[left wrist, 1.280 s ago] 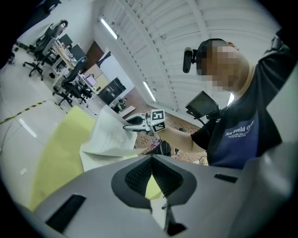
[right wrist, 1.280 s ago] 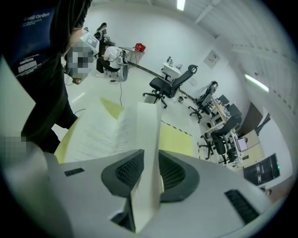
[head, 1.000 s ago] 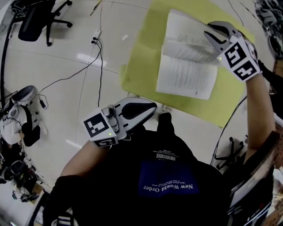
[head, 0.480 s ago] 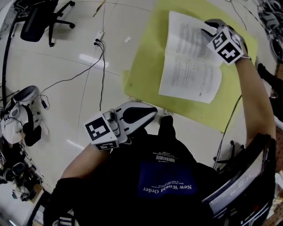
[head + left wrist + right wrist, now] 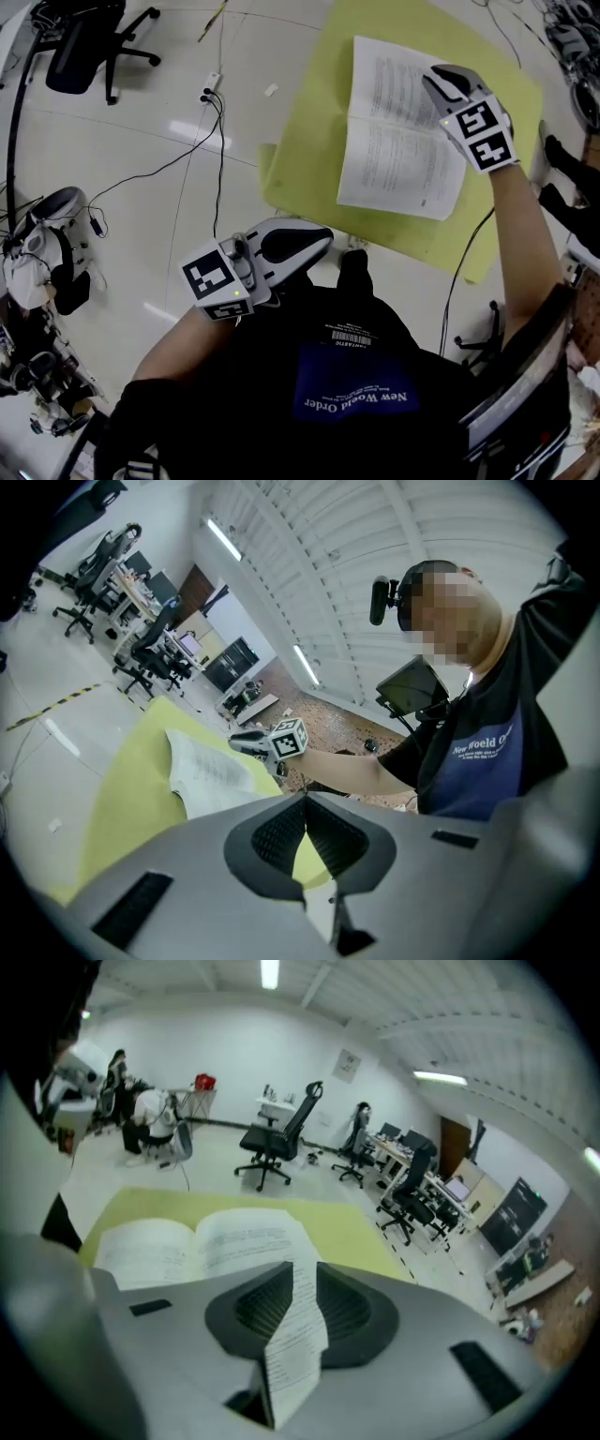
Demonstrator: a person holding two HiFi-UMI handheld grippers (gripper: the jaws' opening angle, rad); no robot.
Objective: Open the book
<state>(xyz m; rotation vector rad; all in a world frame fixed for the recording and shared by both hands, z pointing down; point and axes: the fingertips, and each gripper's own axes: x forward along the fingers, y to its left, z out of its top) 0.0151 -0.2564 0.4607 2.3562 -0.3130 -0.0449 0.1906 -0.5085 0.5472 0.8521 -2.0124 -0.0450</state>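
Observation:
The book lies open and flat on a yellow table top, white printed pages up. My right gripper sits at the far edge of the book's right-hand page, pointing down at it. In the right gripper view a single page curls up between the pads, and the jaws of the right gripper are closing on it. My left gripper hangs near my body, off the table's near edge, shut with nothing in it. The left gripper view shows the book and the right gripper beyond the touching pads of the left gripper.
A black office chair stands at the far left on the pale floor. A power strip with trailing cables lies left of the table. Gear is piled on the floor at the left. More office chairs stand beyond the table.
The raised pages have come down and the book now lies flat and open. My right gripper has rolled and sunk towards the right-hand page. The left gripper has stayed put.

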